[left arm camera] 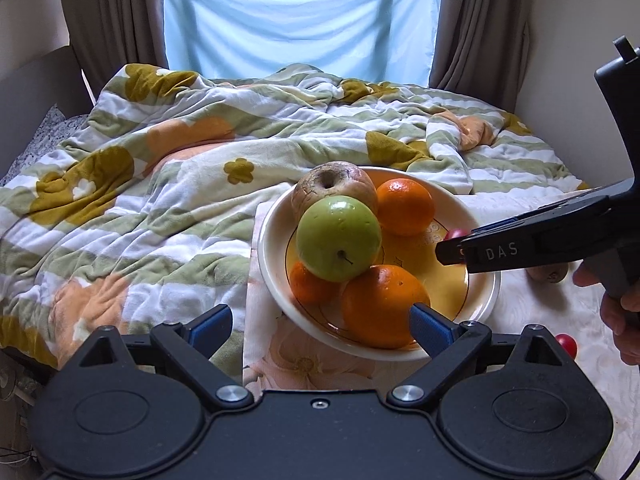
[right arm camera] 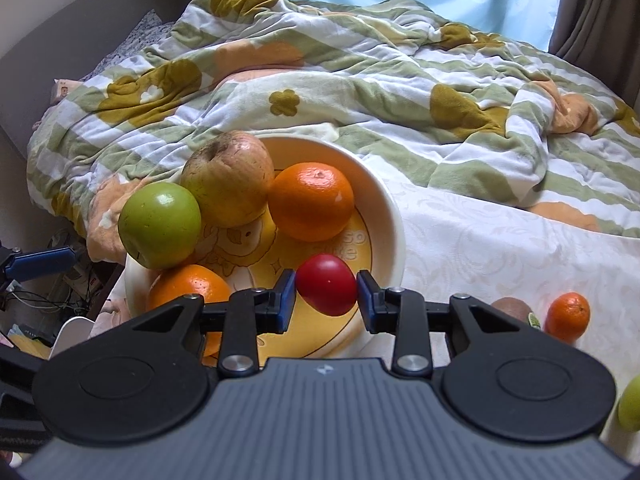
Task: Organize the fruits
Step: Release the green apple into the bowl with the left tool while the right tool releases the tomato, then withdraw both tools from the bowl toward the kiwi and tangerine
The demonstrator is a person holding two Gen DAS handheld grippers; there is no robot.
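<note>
A cream bowl (left arm camera: 272,280) with a yellow inside stands on the bed. It holds a green apple (left arm camera: 338,238), a wrinkled brownish apple (left arm camera: 332,184) and three oranges, the largest (left arm camera: 380,304) at the front. My left gripper (left arm camera: 320,312) is open at the bowl's near rim, one blue pad in front of that large orange, with nothing between its fingers. My right gripper (right arm camera: 326,290) is shut on a small red fruit (right arm camera: 326,280) and holds it over the bowl's (right arm camera: 390,224) right half. In the left wrist view it reaches in from the right (left arm camera: 452,252).
On the white patterned cloth right of the bowl lie a kiwi (right arm camera: 514,308), a small mandarin (right arm camera: 568,316), a green fruit (right arm camera: 630,404) at the frame edge and another red fruit (left arm camera: 566,345). A crumpled flowered quilt (left arm camera: 160,184) covers the bed behind and left. The bed's edge drops off at the left.
</note>
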